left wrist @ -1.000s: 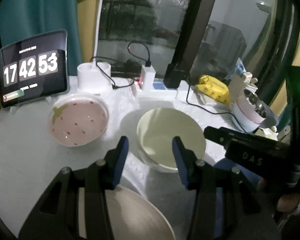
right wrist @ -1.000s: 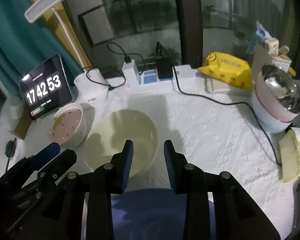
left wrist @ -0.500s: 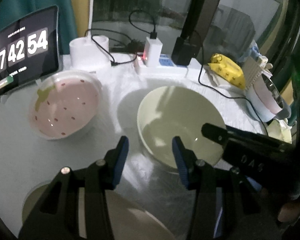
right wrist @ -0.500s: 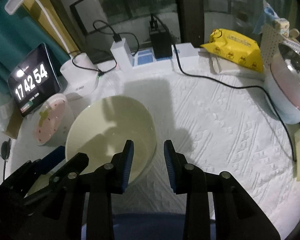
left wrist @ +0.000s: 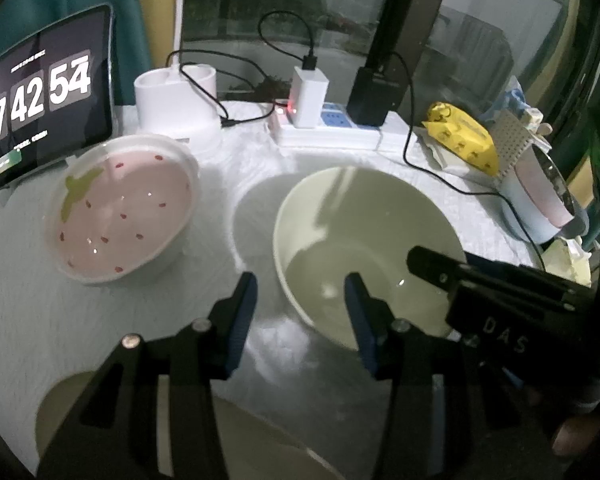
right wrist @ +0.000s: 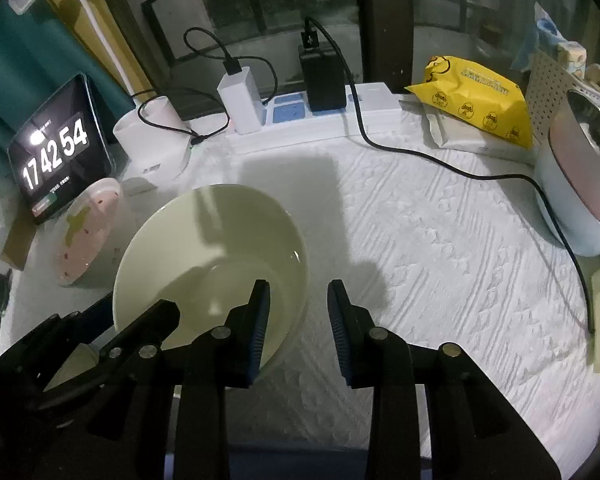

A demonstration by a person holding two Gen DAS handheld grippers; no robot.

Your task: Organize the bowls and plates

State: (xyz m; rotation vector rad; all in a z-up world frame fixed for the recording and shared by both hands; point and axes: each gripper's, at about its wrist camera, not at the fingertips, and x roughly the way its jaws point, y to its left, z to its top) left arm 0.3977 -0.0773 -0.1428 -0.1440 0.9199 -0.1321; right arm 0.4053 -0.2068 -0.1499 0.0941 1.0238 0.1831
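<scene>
A pale green bowl [left wrist: 364, 240] stands on the white tablecloth; it also shows in the right wrist view [right wrist: 212, 264]. A pink strawberry-pattern bowl [left wrist: 124, 208] sits to its left, also seen in the right wrist view [right wrist: 88, 228]. My left gripper [left wrist: 302, 300] is open, its jaws straddling the green bowl's near left rim. My right gripper [right wrist: 298, 312] is open, its jaws straddling the bowl's near right rim. A beige plate [left wrist: 80, 408] lies below the left gripper.
A tablet clock [left wrist: 40, 100], a white lamp base [left wrist: 176, 100], a power strip with chargers [right wrist: 300, 116], a yellow wipes pack [right wrist: 476, 100] and a pink-and-blue pot [right wrist: 580, 184] line the back and right. A black cable [right wrist: 460, 168] crosses the cloth.
Both grippers have moved forward and down onto the green bowl, so that its rim now lies between each pair of open jaws. The bowls have not moved.
</scene>
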